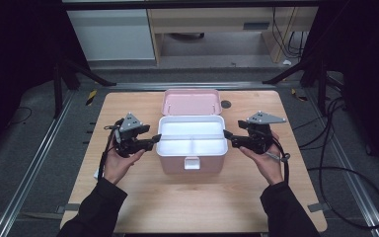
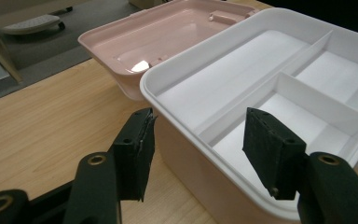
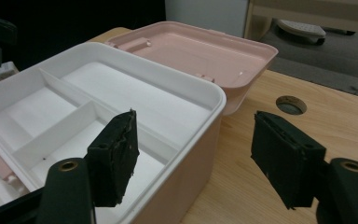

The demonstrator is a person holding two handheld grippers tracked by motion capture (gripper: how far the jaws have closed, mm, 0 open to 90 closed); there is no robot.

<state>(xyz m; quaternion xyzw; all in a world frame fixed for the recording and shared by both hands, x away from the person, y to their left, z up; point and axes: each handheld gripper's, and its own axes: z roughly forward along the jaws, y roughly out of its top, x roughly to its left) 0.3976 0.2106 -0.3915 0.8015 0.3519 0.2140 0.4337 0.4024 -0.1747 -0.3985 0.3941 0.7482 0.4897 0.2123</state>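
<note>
A pink storage box (image 1: 191, 160) stands open at the table's middle, its lid (image 1: 191, 102) laid back behind it. A white divided tray (image 1: 164, 129) sits in the top of the box, and its compartments look empty. My left gripper (image 1: 154, 139) is at the tray's left side, open; in the left gripper view its jaws (image 2: 198, 140) straddle the tray's rim (image 2: 150, 79) without touching it. My right gripper (image 1: 228, 136) is at the tray's right side, open, with one jaw over the tray and one outside the rim (image 3: 218, 99), gripper (image 3: 193, 140).
The box's white latch (image 1: 191, 163) faces the person. A round hole (image 1: 225, 104) lies in the tabletop right of the lid. Bare wood runs in front of the box. Black cables (image 1: 335, 173) lie on the floor to the right.
</note>
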